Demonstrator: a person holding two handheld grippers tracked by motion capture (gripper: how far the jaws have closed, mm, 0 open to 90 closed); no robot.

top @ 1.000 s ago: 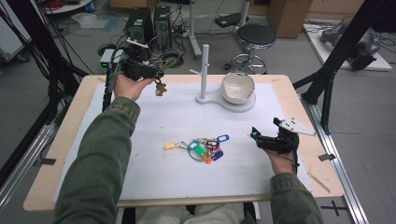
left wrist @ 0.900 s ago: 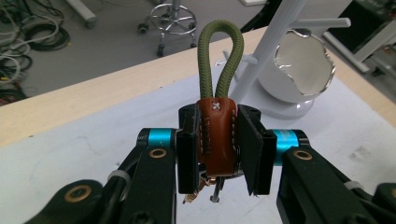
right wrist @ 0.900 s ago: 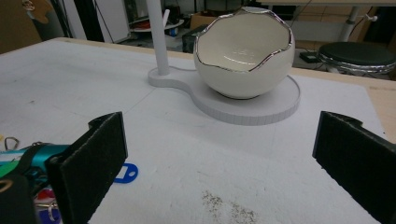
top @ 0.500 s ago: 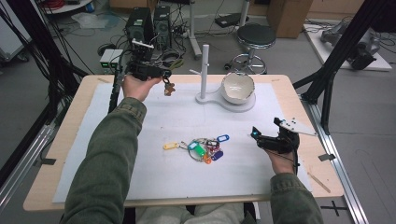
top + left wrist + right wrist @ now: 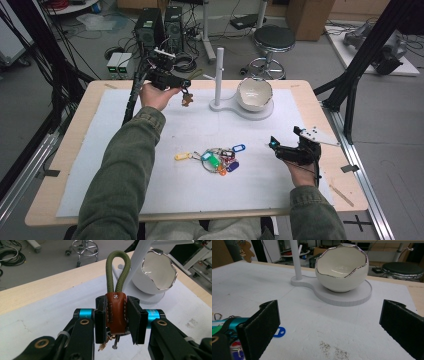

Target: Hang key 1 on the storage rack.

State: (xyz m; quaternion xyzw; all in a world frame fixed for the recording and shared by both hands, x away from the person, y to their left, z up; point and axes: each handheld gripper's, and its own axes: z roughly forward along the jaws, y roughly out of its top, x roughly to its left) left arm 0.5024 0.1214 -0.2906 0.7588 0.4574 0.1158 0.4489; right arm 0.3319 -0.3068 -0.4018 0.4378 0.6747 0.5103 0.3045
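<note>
- Near the white stand [image 5: 218,75], the left gripper [image 5: 117,318] pinches a brown leather key fob [image 5: 115,313].
- Right gripper [image 5: 329,326] rests on the table [image 5: 75,130], jaws spread wide.

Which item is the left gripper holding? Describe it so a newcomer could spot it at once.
Start at the white post stand with the egg-shaped bowl at the table's far edge. Just left of the post, the left gripper is shut on a keychain. Unlike the colourful plastic key tags mid-table, it is brown stitched leather with an olive cord loop.
</note>
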